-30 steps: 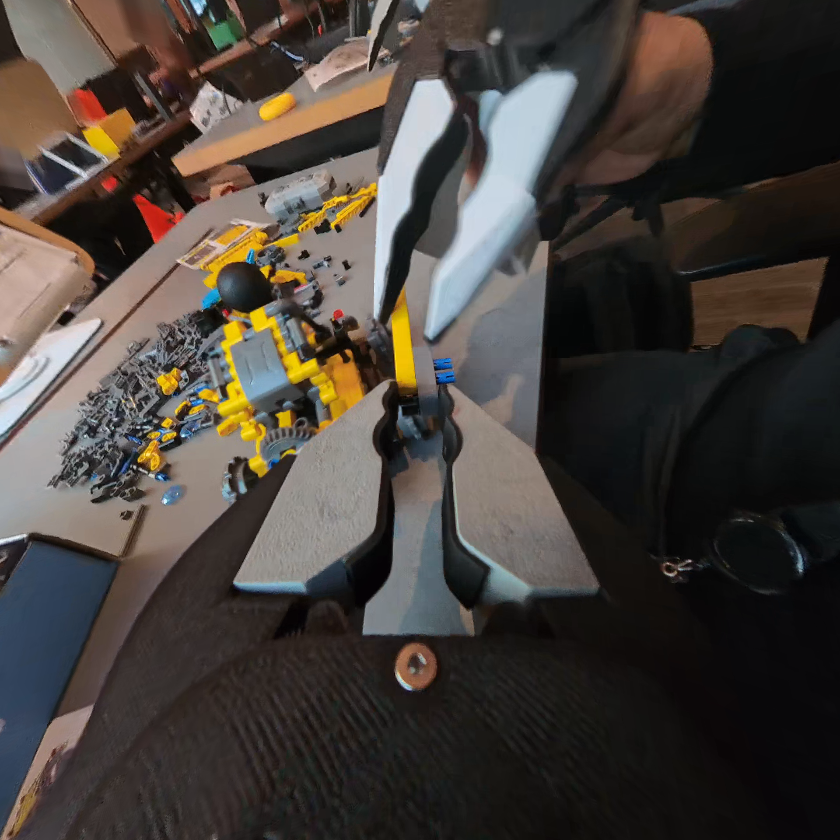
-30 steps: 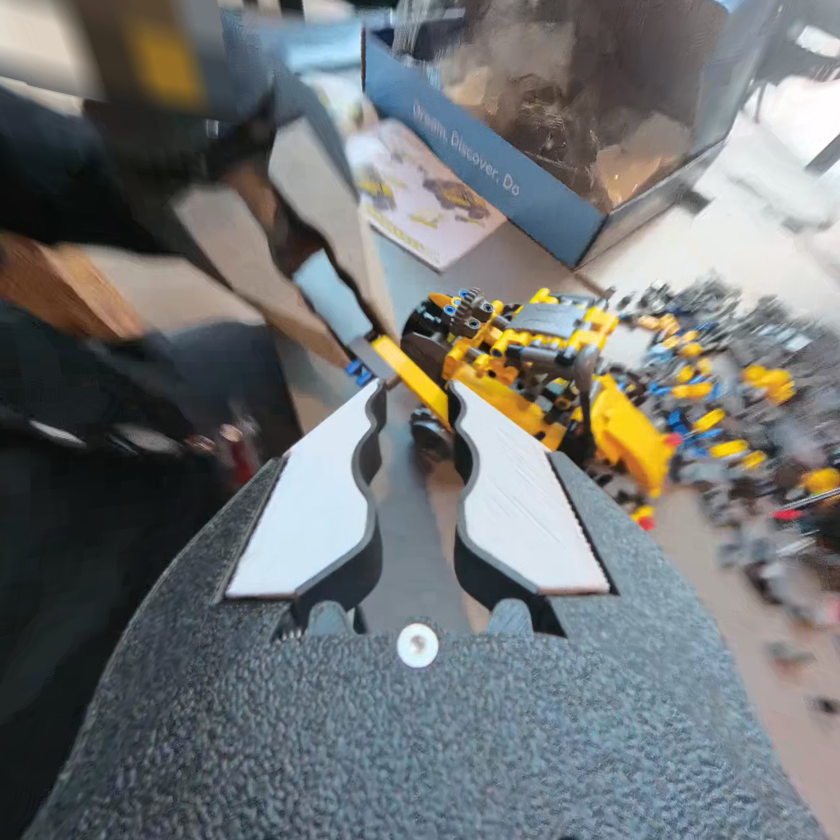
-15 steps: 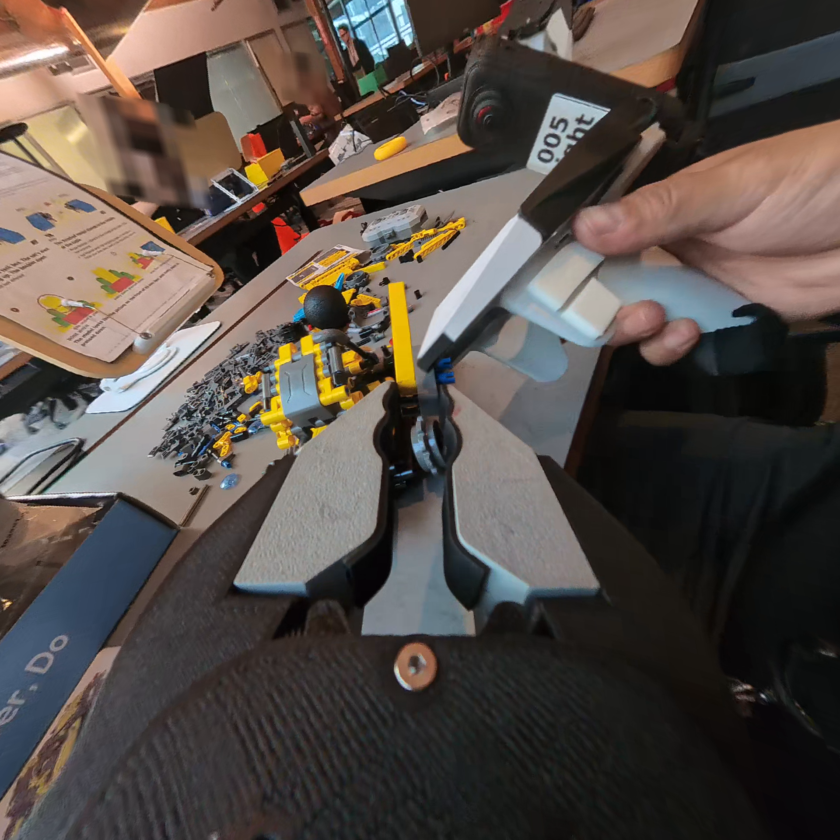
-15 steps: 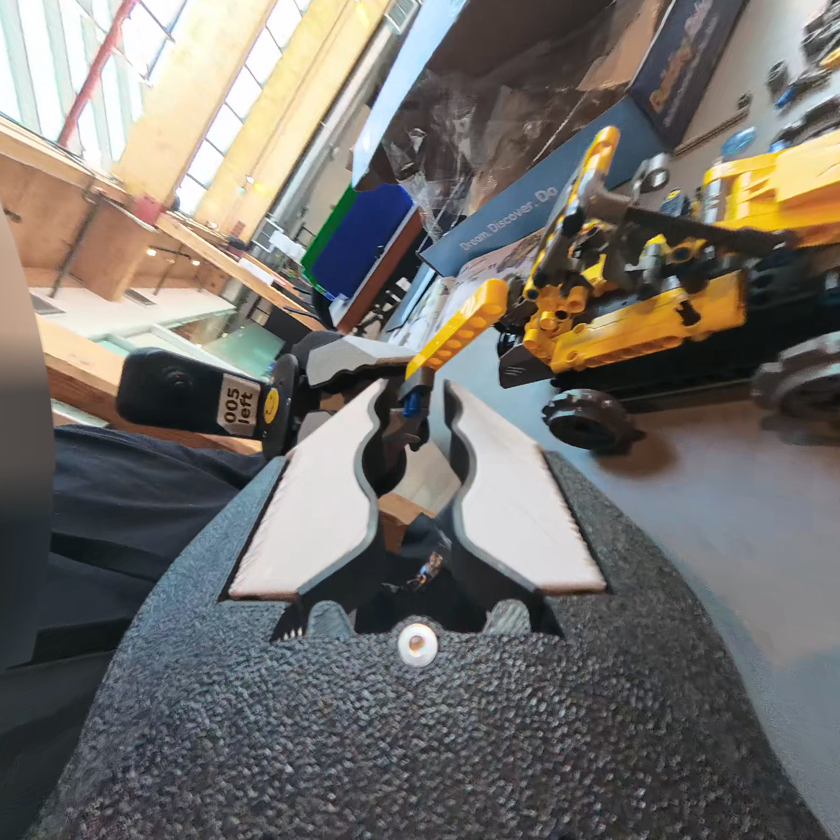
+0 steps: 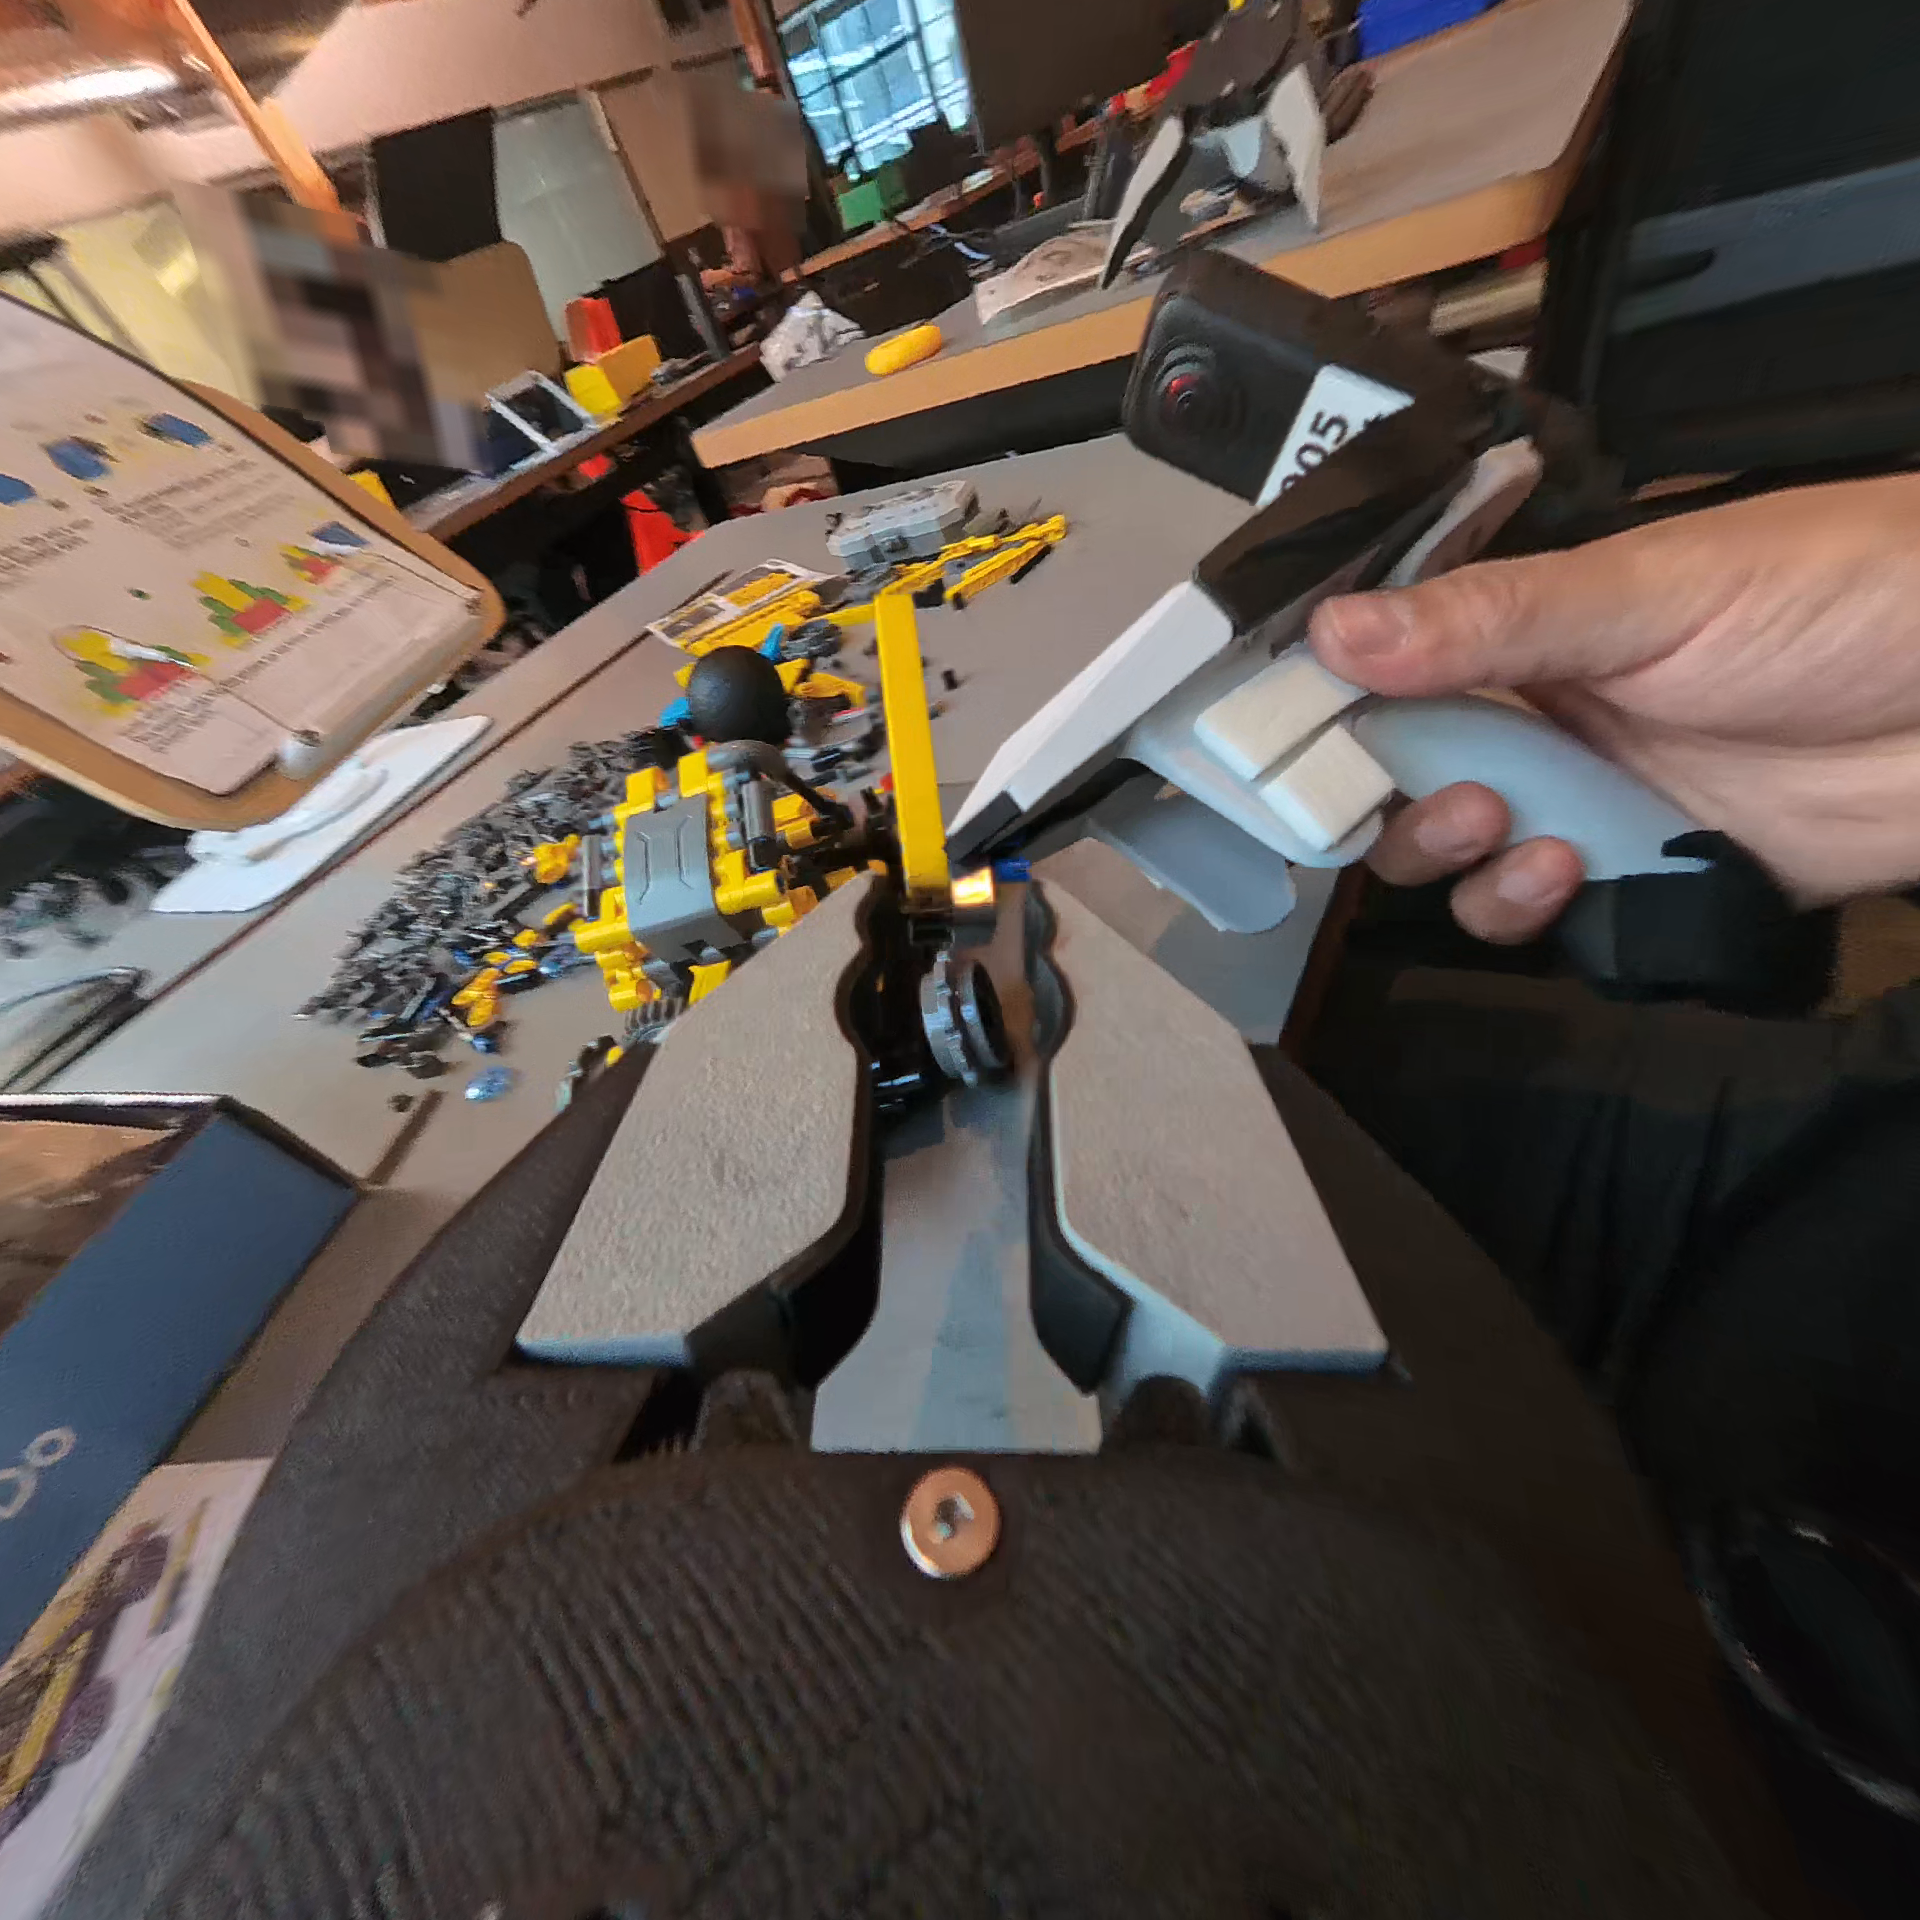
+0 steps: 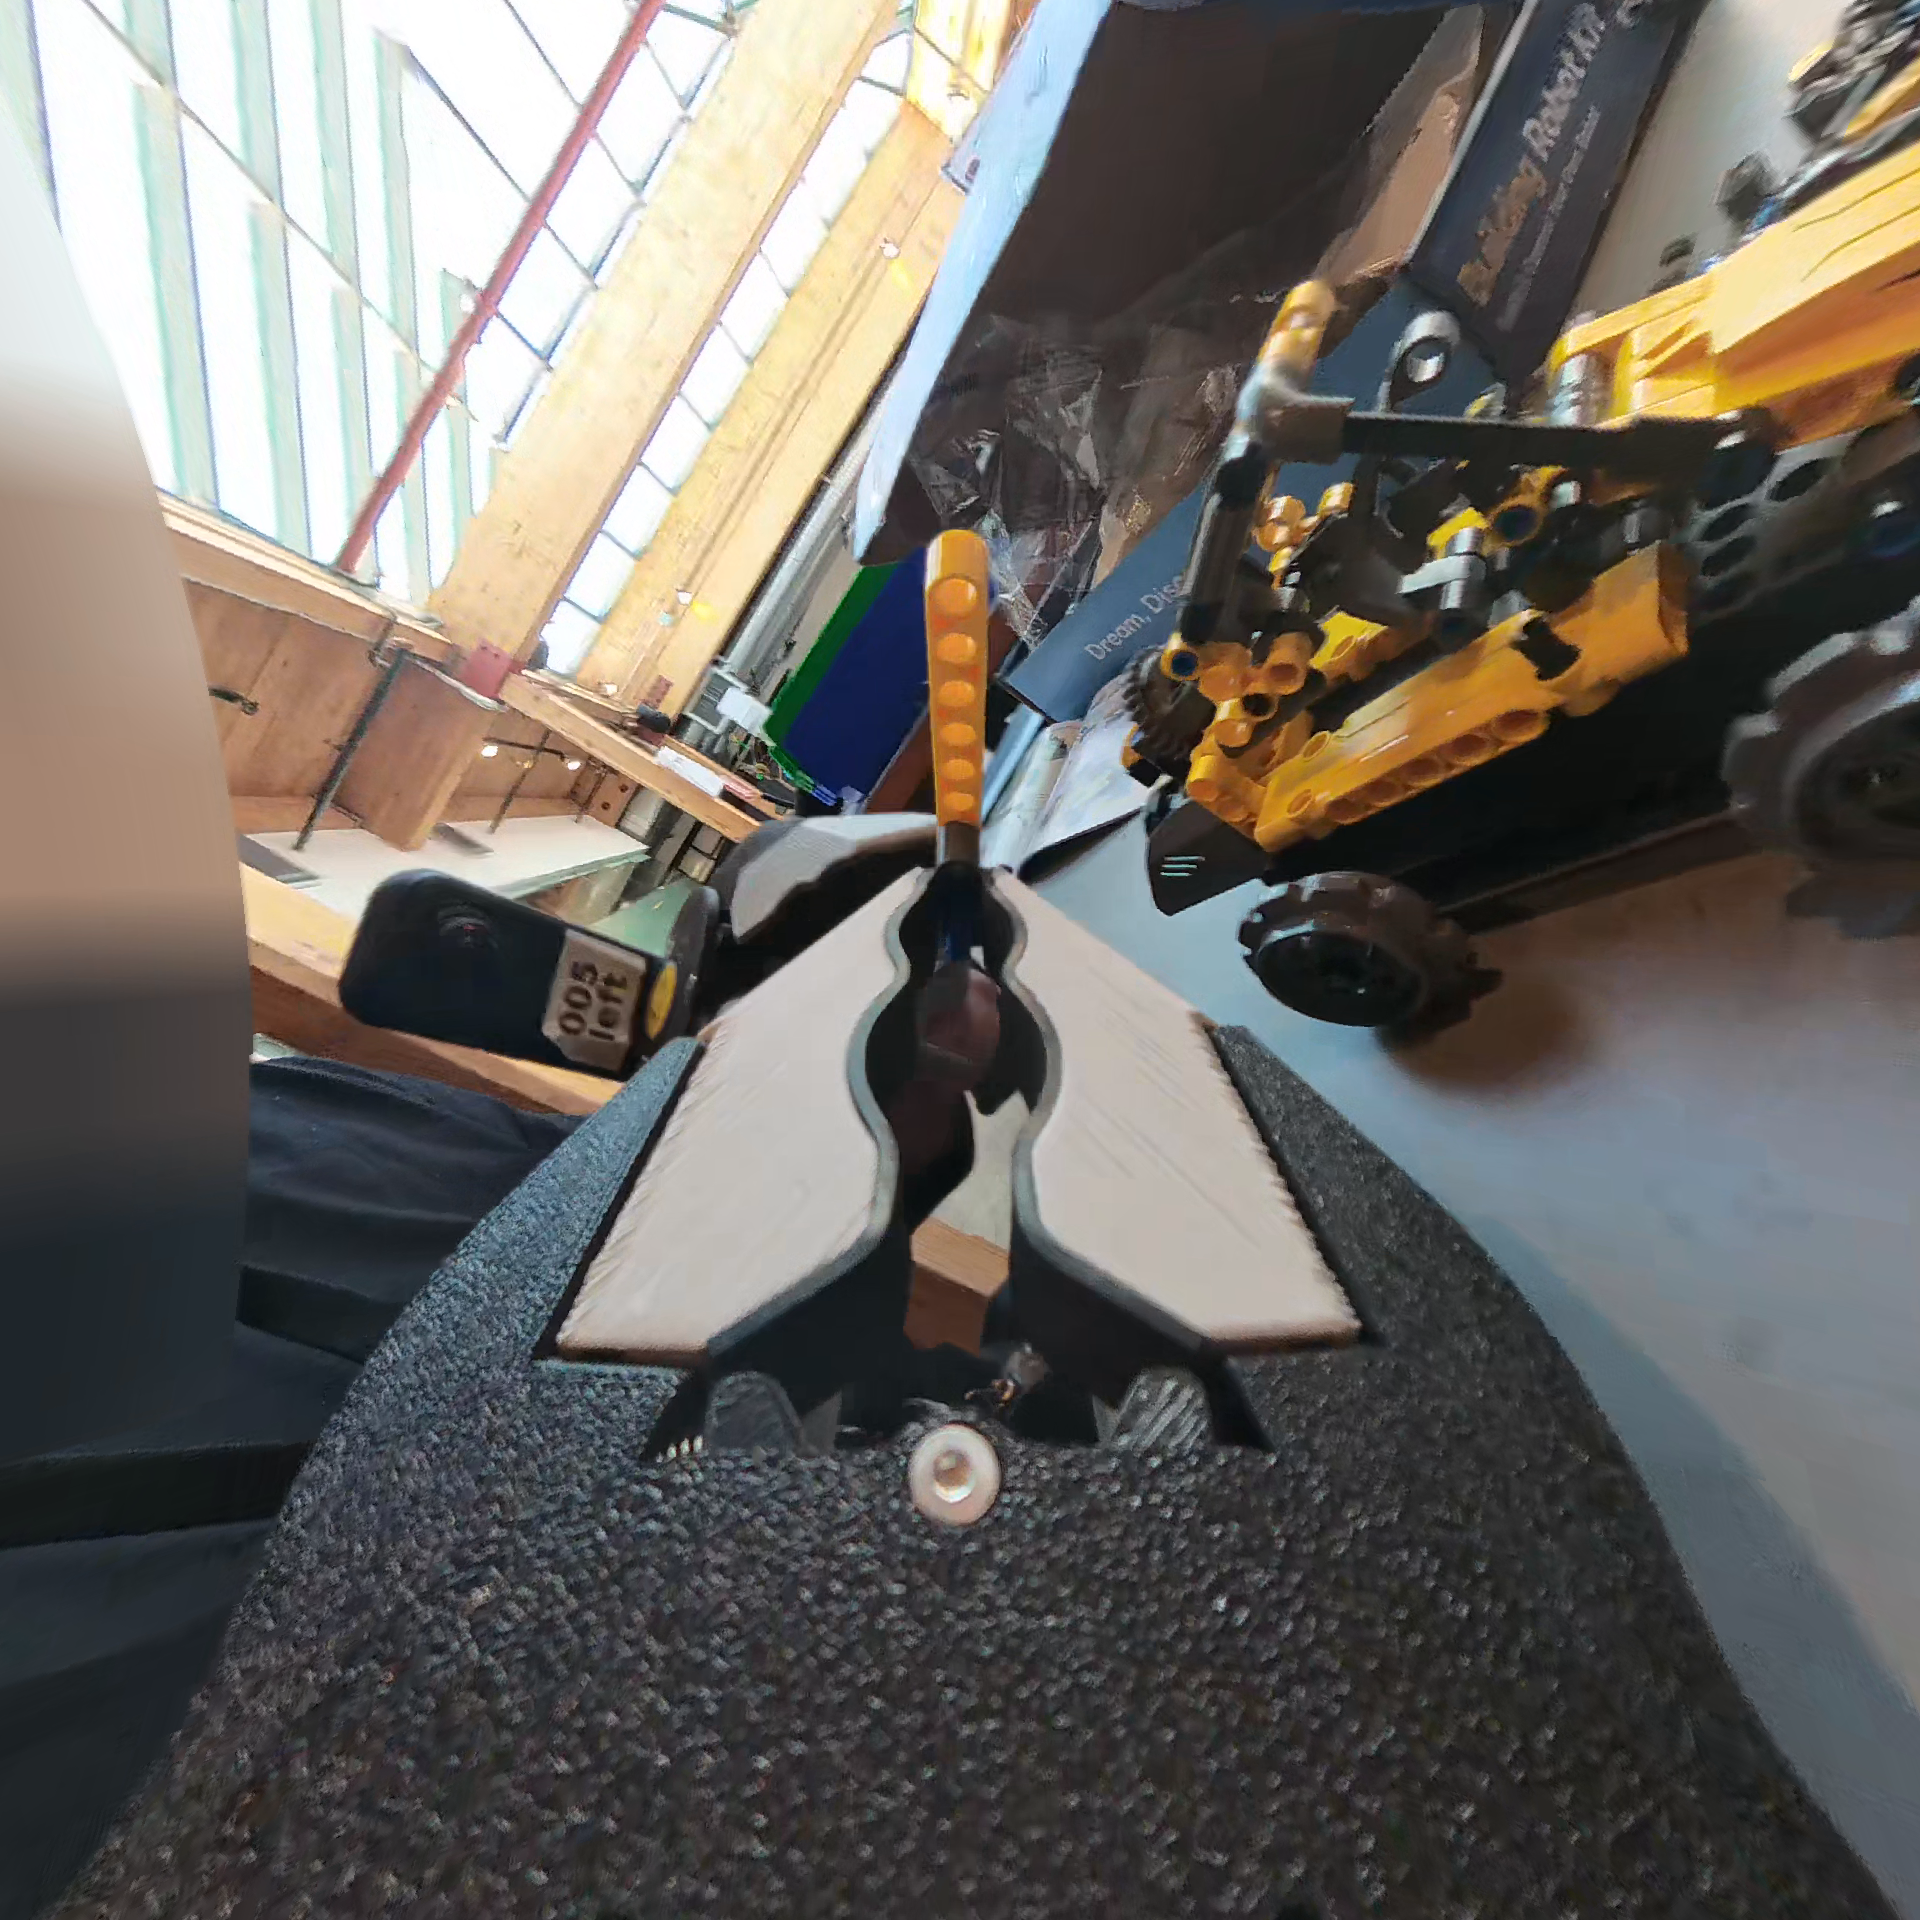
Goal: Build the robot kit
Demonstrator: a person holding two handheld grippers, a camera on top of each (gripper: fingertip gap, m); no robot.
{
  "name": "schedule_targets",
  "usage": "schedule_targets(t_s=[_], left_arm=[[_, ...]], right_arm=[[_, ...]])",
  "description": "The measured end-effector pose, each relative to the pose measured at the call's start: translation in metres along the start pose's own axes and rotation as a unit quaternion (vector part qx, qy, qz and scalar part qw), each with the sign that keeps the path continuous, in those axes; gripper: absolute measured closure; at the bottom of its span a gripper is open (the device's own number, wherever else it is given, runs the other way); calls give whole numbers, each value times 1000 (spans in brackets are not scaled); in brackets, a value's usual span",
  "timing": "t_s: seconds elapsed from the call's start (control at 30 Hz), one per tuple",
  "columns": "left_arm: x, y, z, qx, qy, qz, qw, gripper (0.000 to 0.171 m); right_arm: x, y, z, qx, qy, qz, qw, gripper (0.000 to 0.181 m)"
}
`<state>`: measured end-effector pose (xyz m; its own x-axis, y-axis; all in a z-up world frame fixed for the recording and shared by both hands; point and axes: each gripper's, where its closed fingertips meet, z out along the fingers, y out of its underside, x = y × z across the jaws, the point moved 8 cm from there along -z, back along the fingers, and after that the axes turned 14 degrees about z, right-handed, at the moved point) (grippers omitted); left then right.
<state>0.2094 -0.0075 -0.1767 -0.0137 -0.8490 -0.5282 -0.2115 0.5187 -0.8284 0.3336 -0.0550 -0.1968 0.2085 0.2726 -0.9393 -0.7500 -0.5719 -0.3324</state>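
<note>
My left gripper [image 5: 951, 894] is shut on a small brick assembly: a long yellow beam [image 5: 909, 727] standing upright, with a grey wheel [image 5: 961, 1013] and black parts between the jaws. My right gripper [image 5: 971, 842], held by a hand [image 5: 1621, 675], comes in from the right, and its tips meet at a blue pin [image 5: 1008, 864] at the beam's base. In the right wrist view my right gripper [image 6: 956, 883] is closed to a narrow gap on the blue pin [image 6: 951, 935] under the yellow beam [image 6: 956, 675]. The left gripper [image 6: 790, 883] sits just behind it.
A half-built yellow vehicle model [image 5: 686, 862] [image 6: 1455, 675] stands on the grey table [image 5: 260, 1039] beside a pile of loose black and yellow bricks [image 5: 447, 935]. An instruction board [image 5: 208, 623] leans at the left. A dark blue box [image 5: 135, 1299] [image 6: 1143, 312] stands nearby. The table edge [image 5: 1299, 987] runs at the right.
The right gripper's jaws have closed from open onto the blue pin. The yellow beam has swung from slanted to upright. The left gripper keeps its hold on the assembly.
</note>
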Motion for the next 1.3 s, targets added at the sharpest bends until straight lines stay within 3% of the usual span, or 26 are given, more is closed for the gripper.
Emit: schedule_targets(t_s=[0.1, 0.17, 0.23, 0.37, 0.53, 0.67, 0.93, 1.3], left_arm=[[-32, 8, -5, -19, 24, -28, 999, 121], [-58, 22, -5, -48, 72, -52, 995, 113], [-80, 38, 3, -78, 113, -80, 987, 89], [-87, 54, 21, -83, 228, -127, 962, 89], [-88, 64, 35, -97, 240, -94, 961, 87], [-81, 67, 43, -103, 276, -71, 953, 102], [-79, 72, 44, -69, 263, -90, 958, 102], [-75, 70, 42, -78, 233, -97, 964, 105]], right_arm=[[6, -4, -4, -6, 37, 3, 999, 174], [12, -4, -4, -15, 65, 9, 998, 174], [16, -3, -1, -17, 78, 25, 996, 174], [18, -8, 1, 9, 69, 62, 996, 174], [23, -7, 7, 14, 76, 87, 993, 174], [27, -13, 8, 39, 80, 107, 990, 174], [35, -14, 13, 71, 72, 165, 981, 174], [30, -10, 19, 101, 93, 191, 972, 175]])
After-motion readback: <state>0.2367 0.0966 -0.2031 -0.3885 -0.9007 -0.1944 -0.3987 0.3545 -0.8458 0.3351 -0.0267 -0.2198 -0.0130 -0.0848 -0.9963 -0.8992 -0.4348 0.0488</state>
